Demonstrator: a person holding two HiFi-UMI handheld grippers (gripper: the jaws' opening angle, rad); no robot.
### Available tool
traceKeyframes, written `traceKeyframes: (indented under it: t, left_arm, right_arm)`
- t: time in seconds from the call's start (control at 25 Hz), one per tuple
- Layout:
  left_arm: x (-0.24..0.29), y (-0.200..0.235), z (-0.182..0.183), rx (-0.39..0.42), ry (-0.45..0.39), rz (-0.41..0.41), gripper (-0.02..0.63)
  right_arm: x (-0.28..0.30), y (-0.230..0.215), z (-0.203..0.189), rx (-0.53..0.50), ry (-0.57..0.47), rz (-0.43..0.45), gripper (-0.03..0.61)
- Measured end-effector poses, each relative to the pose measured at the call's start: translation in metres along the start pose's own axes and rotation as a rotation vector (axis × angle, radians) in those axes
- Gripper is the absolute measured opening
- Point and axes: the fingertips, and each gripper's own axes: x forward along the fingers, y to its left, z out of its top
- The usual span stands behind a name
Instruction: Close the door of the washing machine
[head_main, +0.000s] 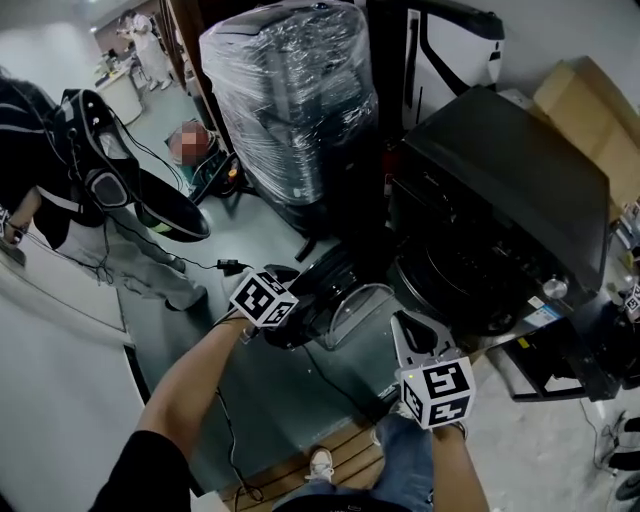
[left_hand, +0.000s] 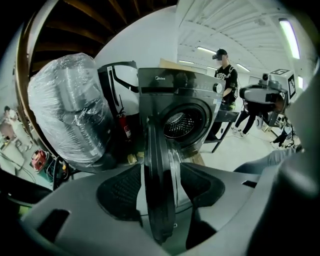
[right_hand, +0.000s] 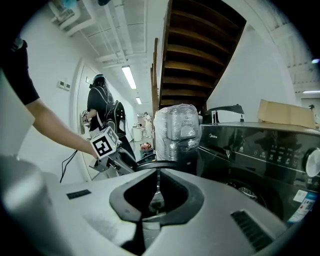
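Observation:
The dark front-loading washing machine (head_main: 510, 190) stands at the right of the head view. Its round door (head_main: 330, 290) hangs swung out to the left, away from the drum opening (left_hand: 181, 124). My left gripper (head_main: 296, 322) is at the door's outer edge. In the left gripper view the door's rim (left_hand: 156, 145) runs edge-on between the spread jaws of the left gripper (left_hand: 160, 186), and a gap shows beside the right pad (left_hand: 202, 187). My right gripper (head_main: 410, 325) is shut and empty in front of the machine, below the opening. In the right gripper view, the right gripper (right_hand: 156, 186) points past the door (right_hand: 150, 164) at the left gripper's marker cube (right_hand: 104, 142).
A plastic-wrapped appliance (head_main: 290, 100) stands left of the machine, with a red fire extinguisher (left_hand: 123, 125) between them. A person with a harness (head_main: 70, 170) stands at the left. A cable (head_main: 225, 266) lies on the floor. A cardboard box (head_main: 590, 105) sits behind the machine. Another person (left_hand: 227, 80) stands beyond it.

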Motion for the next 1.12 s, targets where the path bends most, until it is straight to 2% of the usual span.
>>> traceKeyframes:
  t: [0.16,0.4,0.52,0.68,0.84,1.12]
  left_arm:
    - [0.012,0.007,-0.009,-0.024,0.036,-0.051,0.247]
    - [0.018,0.0,-0.024,0.036,0.126,-0.152,0.247]
    - [0.017,0.001,-0.023,0.014,0.126,-0.167,0.244]
    - [0.016,0.0,-0.024,0.045,0.149,-0.157,0.215]
    - [0.015,-0.012,-0.022,0.025,0.138,-0.178,0.212]
    - [0.016,-0.042,-0.018,-0.041,0.072,-0.216,0.207]
  right_arm:
    - [0.003,-0.002,-0.011,0.013,0.022,-0.001,0.023]
    - [0.005,-0.007,-0.025,0.046,0.042,-0.011,0.023]
    - [0.004,-0.007,-0.026,0.055,0.042,-0.016,0.023]
    - [0.0,-0.008,-0.028,0.066,0.044,-0.029,0.023]
    - [-0.007,-0.01,-0.029,0.079,0.044,-0.049,0.023]
    - [-0.021,-0.007,-0.037,0.099,0.051,-0.075,0.023]
